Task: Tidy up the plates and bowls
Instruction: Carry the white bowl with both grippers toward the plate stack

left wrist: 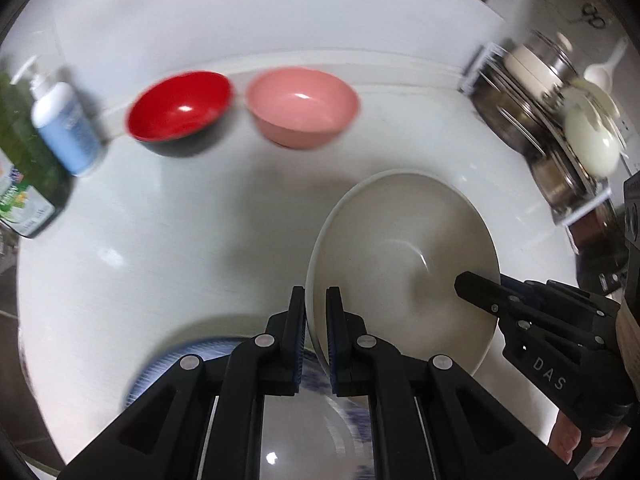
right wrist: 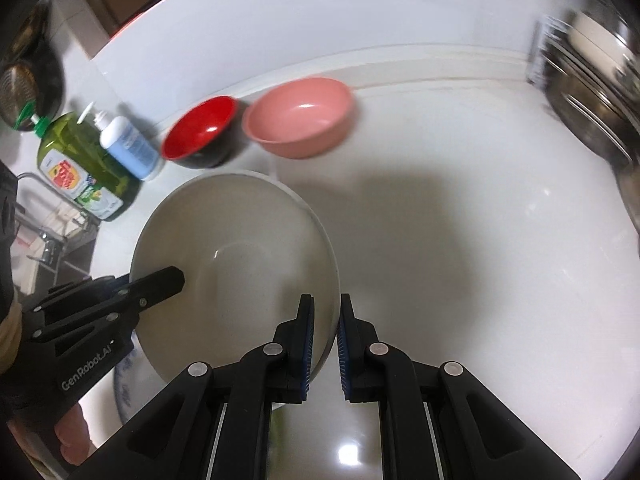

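Glossy white countertop (right wrist: 460,240), matt grey plate (right wrist: 236,256), shiny plastic-looking red bowl (left wrist: 180,110), gleaming metal rack (left wrist: 532,120).

counter (right wrist: 460,240) open rightward, bowls (right wrist: 298,118) behind

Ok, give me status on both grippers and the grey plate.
Left gripper shut on grey plate rim. Right gripper straddling opposite rim, fingers apart. Plate lifted over blue-patterned plate. Red bowl, pink bowl beyond.
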A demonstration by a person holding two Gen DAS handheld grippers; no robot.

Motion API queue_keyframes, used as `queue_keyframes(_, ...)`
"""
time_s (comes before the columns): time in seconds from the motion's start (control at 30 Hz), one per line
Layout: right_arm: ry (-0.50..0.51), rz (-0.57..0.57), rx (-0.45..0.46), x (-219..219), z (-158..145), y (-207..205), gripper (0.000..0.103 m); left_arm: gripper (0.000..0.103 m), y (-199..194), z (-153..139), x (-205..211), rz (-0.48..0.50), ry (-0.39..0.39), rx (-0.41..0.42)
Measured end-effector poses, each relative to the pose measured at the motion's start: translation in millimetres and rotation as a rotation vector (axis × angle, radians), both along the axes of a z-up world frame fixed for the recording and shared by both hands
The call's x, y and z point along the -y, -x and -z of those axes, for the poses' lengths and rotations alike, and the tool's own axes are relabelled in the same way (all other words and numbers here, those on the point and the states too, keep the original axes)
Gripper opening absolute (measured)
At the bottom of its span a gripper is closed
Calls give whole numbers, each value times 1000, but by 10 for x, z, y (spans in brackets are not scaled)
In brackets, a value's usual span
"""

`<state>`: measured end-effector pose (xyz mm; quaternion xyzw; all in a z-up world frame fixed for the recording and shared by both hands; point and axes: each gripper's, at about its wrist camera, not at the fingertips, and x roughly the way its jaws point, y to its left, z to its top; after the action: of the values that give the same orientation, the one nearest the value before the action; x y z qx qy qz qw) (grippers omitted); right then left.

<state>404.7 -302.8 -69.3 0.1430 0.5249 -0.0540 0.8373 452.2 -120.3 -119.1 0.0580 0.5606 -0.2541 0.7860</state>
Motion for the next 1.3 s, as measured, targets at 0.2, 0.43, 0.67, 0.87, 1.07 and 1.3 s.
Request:
queue_keyframes(0.2,14,66,-20,404,76,366,13,10,262,125,413,53,-7,-41)
queue_keyframes(0.43,27,98,-60,729,217,597,13,12,469,293,770,89,-39,-78)
queue_keyframes(0.67,14,109,-90,939,360,696,13,12,565,456,943,94,-61,-113)
queue_keyframes(0.87,7,106,-106,1028,421,697,13,12,567,512,1013,91,-77,-123)
queue_keyframes(1.07,0,102,-114,1055,462,679,13,14,555,545,1084,93,-86,-131)
queue_keyframes(1.3,3,97,-113,1051,475,679,13,16,546,564,1107,93,-85,-134)
